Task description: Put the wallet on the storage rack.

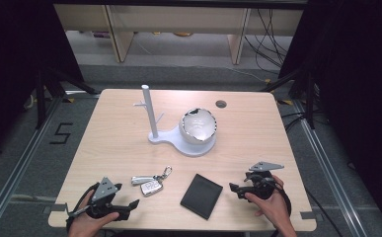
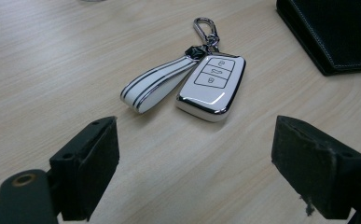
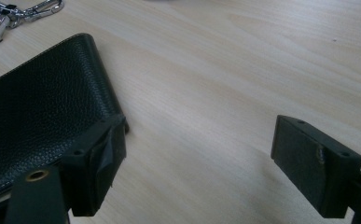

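Note:
A white and chrome car key fob [image 1: 151,187] [image 2: 211,86] with a white strap [image 2: 155,86] and a metal clip [image 1: 166,172] lies near the front of the wooden table [image 1: 114,143]. A black leather wallet [image 1: 201,195] [image 3: 33,116] lies flat to its right. My left gripper [image 1: 135,203] [image 2: 194,172] rests at the front left, open and empty, jaws pointing at the fob a short way off. My right gripper [image 1: 233,188] [image 3: 199,168] sits at the front right, open and empty, just right of the wallet's edge.
A white stand [image 1: 149,113] with a tall post and small pegs rises mid-table on a white base. A round silvery bowl [image 1: 197,125] sits on that base's wider end. A small cable hole [image 1: 221,104] marks the far side. Dark curtains flank the table.

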`<state>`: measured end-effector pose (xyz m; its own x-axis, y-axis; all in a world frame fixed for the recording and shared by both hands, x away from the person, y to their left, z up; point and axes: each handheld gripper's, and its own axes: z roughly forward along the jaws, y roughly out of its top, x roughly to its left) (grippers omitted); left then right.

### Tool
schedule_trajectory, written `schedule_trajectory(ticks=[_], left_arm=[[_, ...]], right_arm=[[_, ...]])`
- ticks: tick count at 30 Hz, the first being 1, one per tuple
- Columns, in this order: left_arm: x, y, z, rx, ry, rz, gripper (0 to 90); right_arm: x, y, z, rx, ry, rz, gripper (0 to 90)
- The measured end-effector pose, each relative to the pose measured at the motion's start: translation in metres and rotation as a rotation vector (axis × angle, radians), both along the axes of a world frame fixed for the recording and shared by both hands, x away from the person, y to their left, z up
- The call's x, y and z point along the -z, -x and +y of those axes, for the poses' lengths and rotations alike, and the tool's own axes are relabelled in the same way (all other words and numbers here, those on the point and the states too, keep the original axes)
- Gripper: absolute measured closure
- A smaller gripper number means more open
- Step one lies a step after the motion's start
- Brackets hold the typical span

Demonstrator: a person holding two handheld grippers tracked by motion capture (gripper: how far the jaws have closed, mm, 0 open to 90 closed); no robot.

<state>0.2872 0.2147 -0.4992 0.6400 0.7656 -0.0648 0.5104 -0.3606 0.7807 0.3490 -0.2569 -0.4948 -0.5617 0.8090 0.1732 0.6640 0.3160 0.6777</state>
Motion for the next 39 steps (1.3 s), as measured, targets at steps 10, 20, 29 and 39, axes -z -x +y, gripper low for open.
schedule_trajectory(ticks=[10,20,29,39], left_arm=[[0.000,0.005,-0.012,0.051,0.012,0.001,17.5],[-0.002,0.016,-0.033,0.141,0.010,-0.044,57.8],[0.001,0.023,-0.068,0.289,0.042,-0.030,85.6],[0.008,0.024,-0.105,0.397,0.043,-0.006,89.1]], right_arm=[[0.000,0.000,0.001,-0.011,0.018,-0.006,20.4],[-0.001,0.000,0.003,-0.011,0.009,0.007,21.4],[-0.005,0.000,0.012,-0.039,-0.046,0.011,24.6],[-0.006,-0.001,0.022,-0.106,-0.042,0.022,25.4]])
